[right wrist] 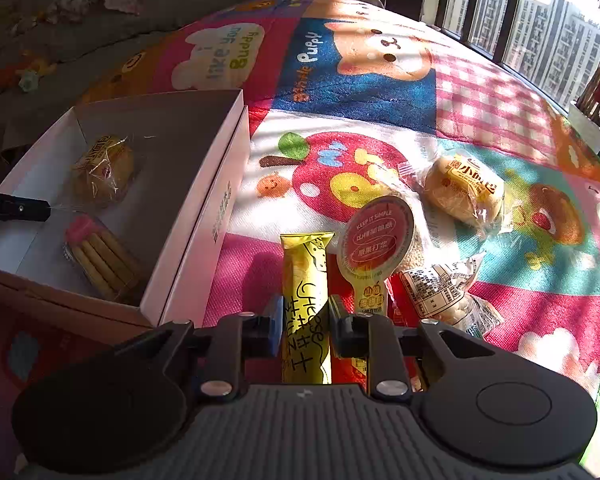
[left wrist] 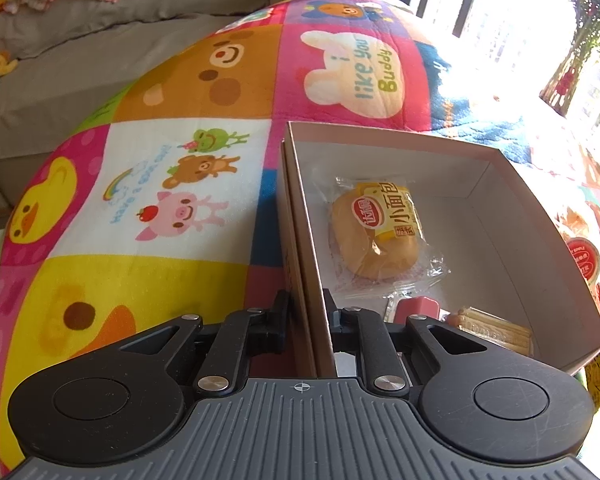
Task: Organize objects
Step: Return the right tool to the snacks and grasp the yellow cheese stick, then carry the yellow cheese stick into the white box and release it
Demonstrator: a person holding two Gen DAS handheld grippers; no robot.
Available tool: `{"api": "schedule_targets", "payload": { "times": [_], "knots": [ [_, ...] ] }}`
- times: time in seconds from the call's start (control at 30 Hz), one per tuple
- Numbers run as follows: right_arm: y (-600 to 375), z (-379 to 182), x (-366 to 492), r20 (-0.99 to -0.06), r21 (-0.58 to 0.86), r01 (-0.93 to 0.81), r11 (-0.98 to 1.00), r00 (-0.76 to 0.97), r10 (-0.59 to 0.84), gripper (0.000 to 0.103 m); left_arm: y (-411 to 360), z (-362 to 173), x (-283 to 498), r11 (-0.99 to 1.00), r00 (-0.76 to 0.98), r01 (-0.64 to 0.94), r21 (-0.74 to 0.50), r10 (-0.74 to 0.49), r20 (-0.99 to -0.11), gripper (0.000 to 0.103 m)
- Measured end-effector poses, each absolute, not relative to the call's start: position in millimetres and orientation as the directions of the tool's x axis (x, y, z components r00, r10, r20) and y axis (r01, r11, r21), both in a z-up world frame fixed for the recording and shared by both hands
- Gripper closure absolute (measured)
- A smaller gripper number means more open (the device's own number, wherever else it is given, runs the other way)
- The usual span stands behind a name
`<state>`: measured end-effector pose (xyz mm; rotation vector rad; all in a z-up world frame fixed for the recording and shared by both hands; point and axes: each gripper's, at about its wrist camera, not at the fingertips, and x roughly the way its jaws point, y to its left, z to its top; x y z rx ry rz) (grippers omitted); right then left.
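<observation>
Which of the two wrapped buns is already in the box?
The wrapped bun lying inside the cardboard box; the other bun sits out on the cartoon mat.

Blown-out window (left wrist: 512, 12) glare, fisheye-warped edges

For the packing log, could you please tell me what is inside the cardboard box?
The cardboard box holds a wrapped bun and a packet of biscuit sticks. The left gripper hides the near corner.

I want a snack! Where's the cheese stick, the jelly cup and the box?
cheese stick (right wrist: 305, 280): right wrist view, its yellow wrapper.
jelly cup (right wrist: 374, 236): right wrist view, its red lid.
box (left wrist: 400, 142): left wrist view, its far wall.
</observation>
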<state>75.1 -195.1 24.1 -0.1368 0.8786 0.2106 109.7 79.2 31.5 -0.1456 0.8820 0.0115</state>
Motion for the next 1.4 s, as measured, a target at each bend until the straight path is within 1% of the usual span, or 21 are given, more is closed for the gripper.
{"api": "schedule_targets", "payload": {
  "times": [0.17,0.37,0.4,0.47,0.57,0.7,0.73,0.8,0.83,0.87,0.93,1.03,1.2,1.27,1.3,1.33,1.4],
  "knots": [
    [-207.9,45.9,32.6,-0.773,-0.013,-0.233,0.972,0.619,0.137,0.082,79.7,30.9,109.0,0.990,0.640,-0.067,-0.122,-0.051,-0.767,0.086],
    [-222.2,79.1,-8.4,-0.772,0.079,-0.228,0.971,0.602,0.204,0.082,80.7,31.0,108.6,0.989,0.640,-0.067,-0.131,-0.058,-0.766,0.086],
    [-221.7,87.0,-14.8,-0.764,0.089,-0.233,0.968,0.608,0.217,0.082,80.9,31.0,108.4,0.989,0.641,-0.066,-0.133,-0.060,-0.765,0.086],
    [-219.8,100.5,-21.5,-0.747,0.110,-0.247,0.963,0.618,0.245,0.086,81.2,31.0,108.2,0.988,0.641,-0.068,-0.138,-0.063,-0.765,0.086],
    [-212.3,122.3,-24.8,-0.707,0.153,-0.283,0.947,0.639,0.305,0.086,83.2,30.7,108.2,0.987,0.640,-0.068,-0.148,-0.070,-0.765,0.085],
    [-195.2,136.5,-23.5,-0.680,0.126,-0.336,0.933,0.656,0.328,0.088,84.9,30.5,108.3,0.985,0.640,-0.068,-0.156,-0.077,-0.765,0.085],
    [-192.5,135.9,-22.9,-0.681,0.108,-0.347,0.931,0.656,0.324,0.088,84.9,30.6,108.3,0.985,0.640,-0.068,-0.156,-0.077,-0.765,0.085],
    [-184.7,126.6,-22.2,-0.700,0.028,-0.371,0.928,0.656,0.283,0.087,85.0,30.2,108.1,0.986,0.641,-0.067,-0.155,-0.077,-0.764,0.085],
    [-183.2,116.0,-20.3,-0.719,-0.010,-0.369,0.929,0.649,0.250,0.082,85.1,30.1,108.0,0.986,0.641,-0.066,-0.155,-0.077,-0.764,0.085],
    [-183.1,108.0,-18.2,-0.732,-0.027,-0.363,0.931,0.642,0.229,0.074,85.0,30.1,108.0,0.986,0.641,-0.066,-0.155,-0.077,-0.764,0.085],
    [-188.9,81.1,-11.0,-0.766,-0.055,-0.328,0.943,0.620,0.171,0.069,84.9,30.1,107.9,0.986,0.641,-0.066,-0.155,-0.077,-0.764,0.085],
    [-200.6,52.2,3.3,-0.791,-0.035,-0.274,0.961,0.595,0.140,0.069,84.9,30.1,107.8,0.986,0.641,-0.068,-0.153,-0.075,-0.764,0.085],
    [-210.9,20.4,27.9,-0.805,0.031,-0.225,0.974,0.572,0.158,0.068,84.5,30.1,108.2,0.986,0.638,-0.069,-0.151,-0.072,-0.766,0.085],
    [-206.8,15.5,29.8,-0.799,0.018,-0.228,0.973,0.582,0.151,0.069,84.6,29.5,108.2,0.986,0.635,-0.068,-0.150,-0.073,-0.769,0.085],
    [-202.4,14.9,29.1,-0.801,-0.006,-0.249,0.968,0.581,0.145,0.071,84.6,29.2,108.4,0.986,0.634,-0.068,-0.150,-0.073,-0.770,0.085],
    [-199.0,16.8,26.7,-0.804,-0.008,-0.266,0.964,0.575,0.152,0.080,84.6,28.6,108.5,0.986,0.633,-0.068,-0.149,-0.073,-0.771,0.085],
    [-197.9,20.9,21.1,-0.820,0.028,-0.284,0.958,0.542,0.185,0.081,84.6,27.9,108.1,0.986,0.633,-0.068,-0.149,-0.073,-0.771,0.085]
  ]
}}
